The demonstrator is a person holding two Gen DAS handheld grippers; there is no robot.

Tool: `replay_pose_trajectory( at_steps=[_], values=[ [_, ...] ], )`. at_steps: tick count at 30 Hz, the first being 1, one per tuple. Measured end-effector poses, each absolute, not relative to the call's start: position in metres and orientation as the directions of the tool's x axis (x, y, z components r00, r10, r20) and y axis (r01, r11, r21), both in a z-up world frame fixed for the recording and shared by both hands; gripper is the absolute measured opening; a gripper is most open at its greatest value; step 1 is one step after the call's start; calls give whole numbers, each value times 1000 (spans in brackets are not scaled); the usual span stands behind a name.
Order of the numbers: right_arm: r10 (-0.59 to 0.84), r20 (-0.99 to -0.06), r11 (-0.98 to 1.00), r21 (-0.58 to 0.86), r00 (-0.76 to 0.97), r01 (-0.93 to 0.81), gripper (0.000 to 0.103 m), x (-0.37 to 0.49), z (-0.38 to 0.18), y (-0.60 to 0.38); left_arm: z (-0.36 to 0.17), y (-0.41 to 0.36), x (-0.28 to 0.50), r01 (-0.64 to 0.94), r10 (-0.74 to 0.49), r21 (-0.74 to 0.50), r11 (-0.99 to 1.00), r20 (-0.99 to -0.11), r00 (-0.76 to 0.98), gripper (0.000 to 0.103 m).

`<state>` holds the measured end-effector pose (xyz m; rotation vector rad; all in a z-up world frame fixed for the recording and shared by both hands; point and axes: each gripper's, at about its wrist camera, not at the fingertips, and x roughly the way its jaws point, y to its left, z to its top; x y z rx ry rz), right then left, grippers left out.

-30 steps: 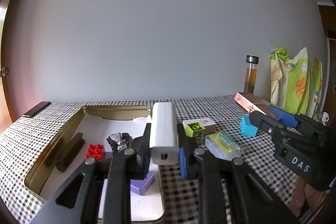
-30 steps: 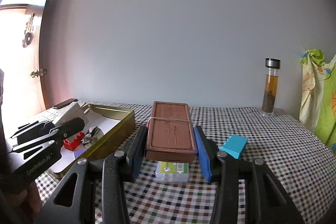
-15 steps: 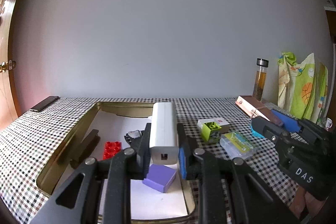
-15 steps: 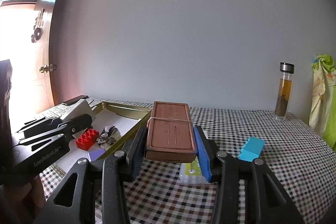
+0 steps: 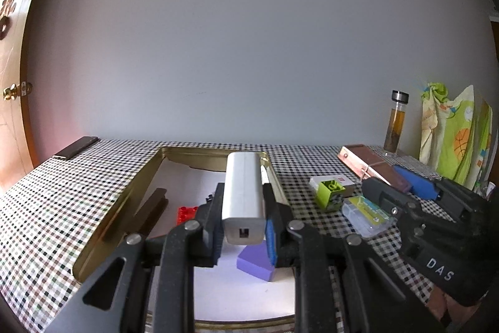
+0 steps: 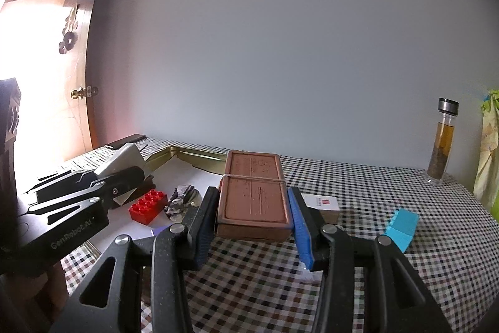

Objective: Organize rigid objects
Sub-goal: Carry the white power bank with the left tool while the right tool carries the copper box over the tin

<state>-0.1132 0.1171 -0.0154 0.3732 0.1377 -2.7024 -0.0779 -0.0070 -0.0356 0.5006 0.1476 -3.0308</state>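
In the left wrist view, the left gripper (image 5: 243, 208) has its jaws clamped on a white power bank (image 5: 243, 192), which is held lengthwise over the gold tray (image 5: 124, 202). The tray sits on the checkered tablecloth (image 5: 62, 192) and holds a red brick (image 5: 186, 213), a purple block (image 5: 254, 262) near the front, and a dark wooden bar (image 5: 149, 214) along its left wall. To the right of the tray lie a green brick (image 5: 329, 192) on a white box (image 5: 333, 180) and a clear plastic case (image 5: 368, 216). The right gripper (image 5: 402, 186) comes in from the right, carrying a brown box (image 5: 368, 163). A bottle (image 5: 395, 124) stands far right by the wall.

In the right wrist view, the right gripper (image 6: 254, 208) has its jaws pressed on the brown box (image 6: 252, 192), bound with a rubber band, above the tablecloth (image 6: 374, 192) just right of the tray (image 6: 199, 156). The left gripper (image 6: 103, 180) holds the power bank (image 6: 120, 159) at left. The red brick (image 6: 148, 205) and a crumpled dark thing (image 6: 182, 202) lie in the tray. A blue block (image 6: 402, 227) lies at right.
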Motion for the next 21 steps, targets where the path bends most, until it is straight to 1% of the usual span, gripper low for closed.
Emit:
replay_pose_trajectory(
  at_steps=[14, 21],
  values=[
    [-414, -295, -891, -63, -861, 450, 47, -114, -17, 89, -37, -35, -72, 126, -83, -108, -986, -334, -939, 20],
    [-431, -317, -877, -72, -845, 475, 47, -120, -17, 74, -39, -43, -76, 132, -79, -125, -983, -363, -928, 20]
  ],
)
